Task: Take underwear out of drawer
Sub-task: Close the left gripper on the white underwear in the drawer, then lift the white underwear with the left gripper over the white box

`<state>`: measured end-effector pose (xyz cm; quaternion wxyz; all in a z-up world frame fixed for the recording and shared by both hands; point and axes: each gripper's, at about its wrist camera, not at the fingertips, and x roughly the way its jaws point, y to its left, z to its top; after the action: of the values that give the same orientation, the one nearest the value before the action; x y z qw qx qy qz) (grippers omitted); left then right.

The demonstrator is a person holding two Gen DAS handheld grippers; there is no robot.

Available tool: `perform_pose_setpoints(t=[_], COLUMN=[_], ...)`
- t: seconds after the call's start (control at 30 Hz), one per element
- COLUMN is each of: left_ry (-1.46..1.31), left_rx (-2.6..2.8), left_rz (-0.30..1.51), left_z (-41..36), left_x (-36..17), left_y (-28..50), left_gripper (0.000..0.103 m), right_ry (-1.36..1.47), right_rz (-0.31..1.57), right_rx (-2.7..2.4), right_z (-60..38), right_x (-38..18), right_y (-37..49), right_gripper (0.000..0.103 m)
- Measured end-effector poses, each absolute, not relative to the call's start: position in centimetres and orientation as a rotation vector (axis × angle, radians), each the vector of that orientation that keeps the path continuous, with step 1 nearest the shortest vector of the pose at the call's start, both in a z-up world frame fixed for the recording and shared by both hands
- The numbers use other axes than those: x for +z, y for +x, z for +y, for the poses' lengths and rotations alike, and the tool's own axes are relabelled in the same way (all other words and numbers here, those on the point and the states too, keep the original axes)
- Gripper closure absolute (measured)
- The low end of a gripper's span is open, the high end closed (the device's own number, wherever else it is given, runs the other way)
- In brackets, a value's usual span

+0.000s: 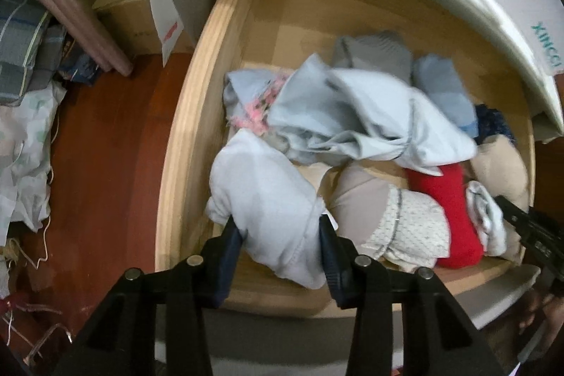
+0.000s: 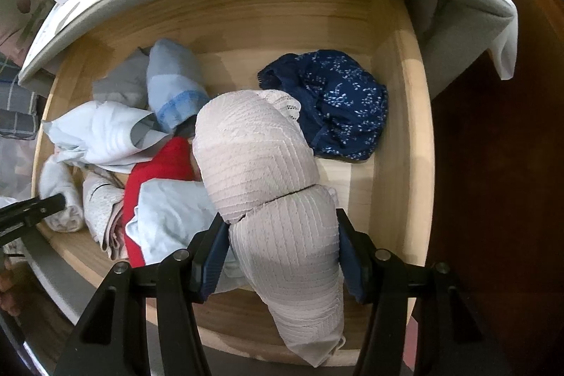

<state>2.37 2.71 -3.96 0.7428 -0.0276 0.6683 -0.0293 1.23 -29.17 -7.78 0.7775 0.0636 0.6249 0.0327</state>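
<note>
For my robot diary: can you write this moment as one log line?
left gripper: shut on white underwear | right gripper: shut on beige underwear | drawer: open, clothes inside

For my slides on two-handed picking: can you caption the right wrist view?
Right gripper clamps a beige textured garment above the open wooden drawer of mixed underwear.

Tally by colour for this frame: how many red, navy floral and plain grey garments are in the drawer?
Red garment: 1
Navy floral garment: 1
Plain grey garment: 1
Total: 3
</note>
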Motion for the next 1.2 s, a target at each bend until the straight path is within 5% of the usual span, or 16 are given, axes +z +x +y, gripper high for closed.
perform_pose_setpoints(t=[0.6,1.2], left_ry=[0.02,0.059], left_rx=[-0.23,-0.278], left_rz=[1.182,0.893], left_z=[3.2,1.9], left_x=[7.0,21.8], left_y=[0.9,10.2], left_gripper=[0.06,0.06], right_ry=[0.095,0.108], right_rz=[1.32,1.315], right_rx=[0.032,0.031], right_z=[-27.9,-28.2], right_x=[-8.5,-8.5], right_y=[1.3,1.1], right_gripper=[0.049,0.049])
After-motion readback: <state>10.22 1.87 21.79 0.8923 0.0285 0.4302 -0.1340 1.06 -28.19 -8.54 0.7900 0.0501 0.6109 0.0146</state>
